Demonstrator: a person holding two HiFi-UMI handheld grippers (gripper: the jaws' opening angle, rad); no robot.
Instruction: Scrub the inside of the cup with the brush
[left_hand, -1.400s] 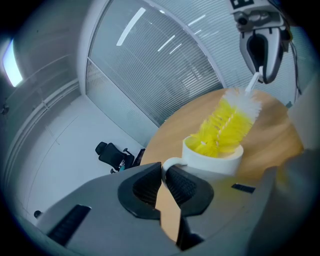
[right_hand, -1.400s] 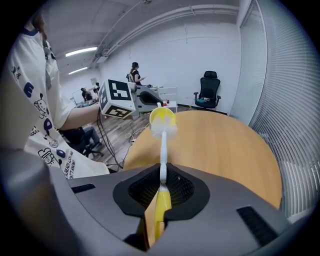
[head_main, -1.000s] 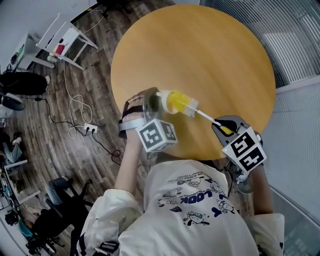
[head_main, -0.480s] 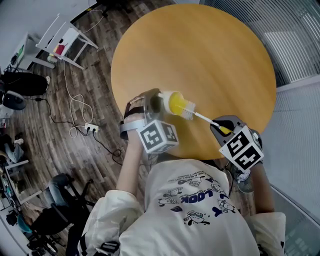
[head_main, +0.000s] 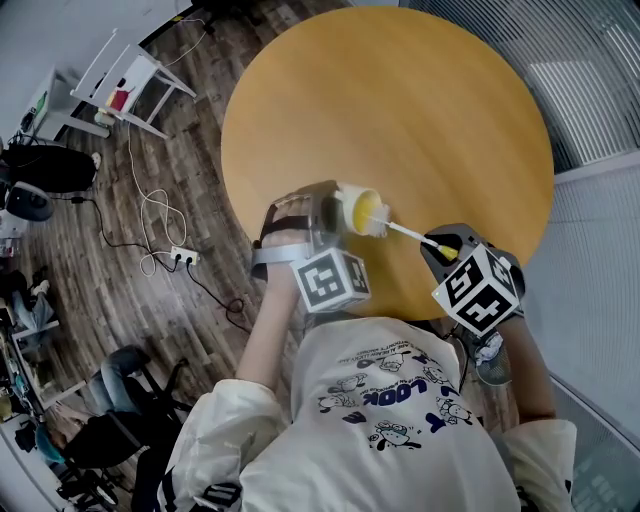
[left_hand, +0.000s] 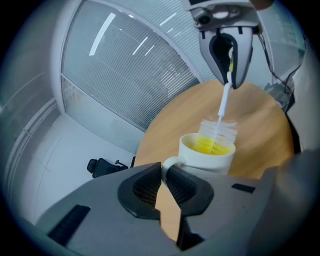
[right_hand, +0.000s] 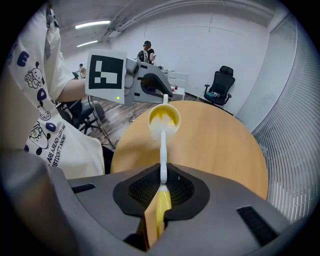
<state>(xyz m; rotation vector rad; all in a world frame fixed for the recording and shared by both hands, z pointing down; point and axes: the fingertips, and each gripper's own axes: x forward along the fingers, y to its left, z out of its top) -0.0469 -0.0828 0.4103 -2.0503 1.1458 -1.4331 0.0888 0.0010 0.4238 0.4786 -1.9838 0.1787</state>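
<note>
Yellow handle end: right gripper (right_hand: 161, 189) clamped on the brush (right_hand: 162, 150), low centre of its view; the thin stem could twist between the pads under scrubbing force.
Cup handle: left gripper (left_hand: 162, 176) pinched shut on the cup (left_hand: 207, 156) by its handle alone; sideways pressure may pivot it.
Bristles: partly inside the tilted mouth; could pop out.
Table (head_main: 420, 110): cup held over its near edge, mid-frame; a drop might roll off.

At lower centre, the right gripper (right_hand: 161, 187) clamps the brush (right_hand: 163, 150) by its yellow handle, bristles inside the cup (right_hand: 164, 116) at upper centre.
</note>
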